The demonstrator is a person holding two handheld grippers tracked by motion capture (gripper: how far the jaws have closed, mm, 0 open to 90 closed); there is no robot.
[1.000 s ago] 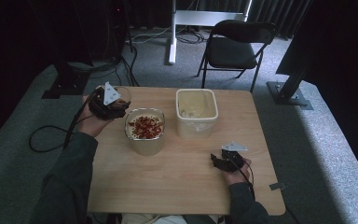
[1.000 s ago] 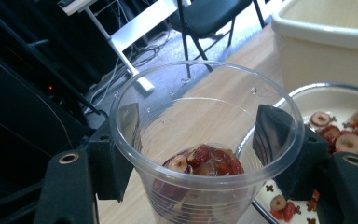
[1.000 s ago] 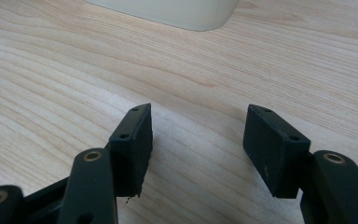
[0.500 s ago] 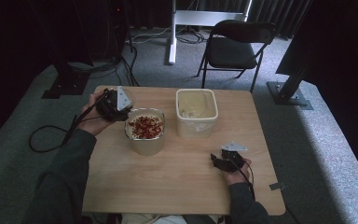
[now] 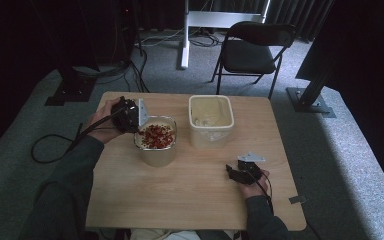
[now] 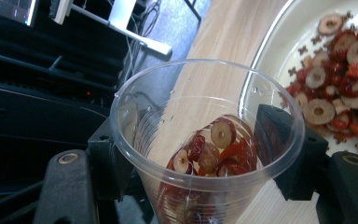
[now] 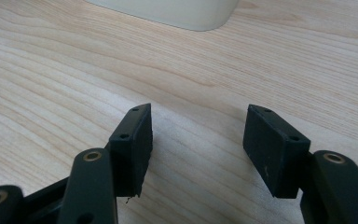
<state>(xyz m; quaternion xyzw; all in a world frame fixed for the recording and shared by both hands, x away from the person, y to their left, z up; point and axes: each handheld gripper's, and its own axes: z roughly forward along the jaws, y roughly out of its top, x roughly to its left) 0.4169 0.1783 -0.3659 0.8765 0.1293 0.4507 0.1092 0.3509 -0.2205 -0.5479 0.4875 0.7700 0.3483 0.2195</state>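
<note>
Across grey carpet, a wooden bench (image 5: 190, 180) stands before a black folding chair (image 5: 252, 52). Beside the bowl of red slices (image 5: 156, 137), the left hand-held gripper (image 6: 200, 158) is clamped on a clear plastic cup (image 6: 205, 154); its view reveals fruit slices inside. The right hand-held gripper (image 7: 196, 144) rests apart, empty, near the cream tub (image 5: 210, 120).

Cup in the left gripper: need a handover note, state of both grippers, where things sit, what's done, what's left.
Left gripper: shut on the clear plastic cup, which holds a small load of red dried fruit slices; it sits at the left rim of the fruit bowl.
Right gripper: open, nothing between the jaws, resting low over the table at the near right.
Cream tub stands right of the bowl; contents unclear.
Done: cup gripped, part-filled.
Left, probably: carry the cup where its fruit is wanted, likely the tub, and tip it out.
</note>
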